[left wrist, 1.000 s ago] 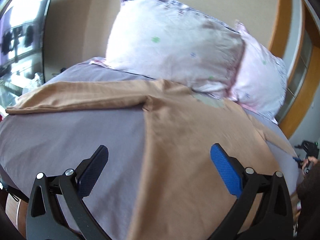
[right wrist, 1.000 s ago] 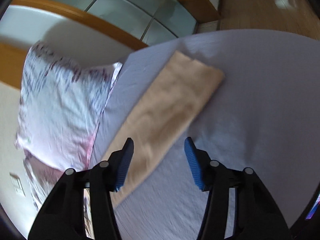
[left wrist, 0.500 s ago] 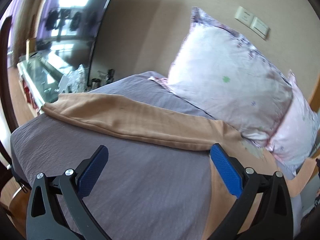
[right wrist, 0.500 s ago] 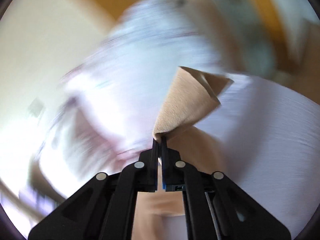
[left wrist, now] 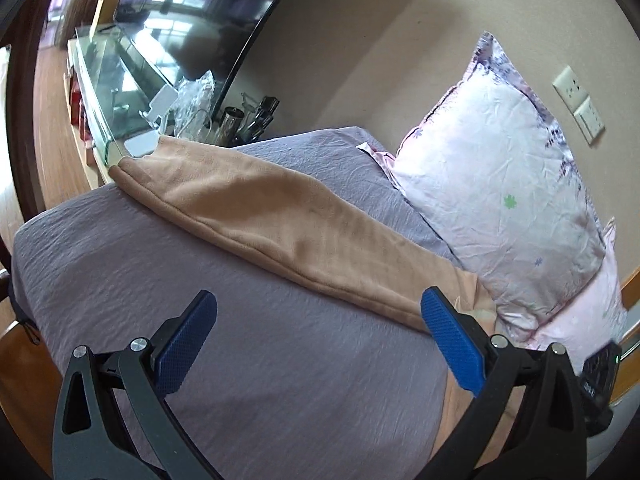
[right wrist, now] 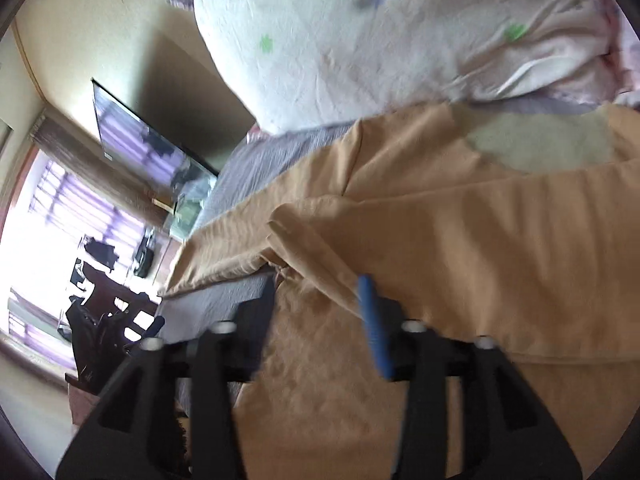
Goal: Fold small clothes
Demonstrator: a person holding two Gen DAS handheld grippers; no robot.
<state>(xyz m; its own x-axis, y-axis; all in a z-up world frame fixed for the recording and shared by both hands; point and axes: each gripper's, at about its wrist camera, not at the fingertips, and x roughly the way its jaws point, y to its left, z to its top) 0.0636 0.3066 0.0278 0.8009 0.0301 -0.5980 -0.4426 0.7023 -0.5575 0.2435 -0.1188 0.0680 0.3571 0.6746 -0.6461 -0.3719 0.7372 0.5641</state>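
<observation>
A tan long-sleeved top lies spread on the purple bed sheet (left wrist: 168,280). In the left wrist view its left sleeve (left wrist: 280,224) stretches out toward the bed's far corner. My left gripper (left wrist: 320,340) is open and empty, hovering above the sheet just short of that sleeve. In the right wrist view the other sleeve (right wrist: 460,240) lies folded across the top's body (right wrist: 340,380). My right gripper (right wrist: 320,300) is open just above the folded sleeve's cuff end, holding nothing.
Two white floral pillows (left wrist: 500,184) lean on the wall at the head of the bed. A glass-topped stand (left wrist: 116,80) with bottles and a TV sits past the bed's far corner. A dark chair (right wrist: 100,320) stands by the window.
My right gripper, shut on the right sleeve half a second ago, carried it over the body and has opened, letting it go. My left gripper has swung left toward the other sleeve.
</observation>
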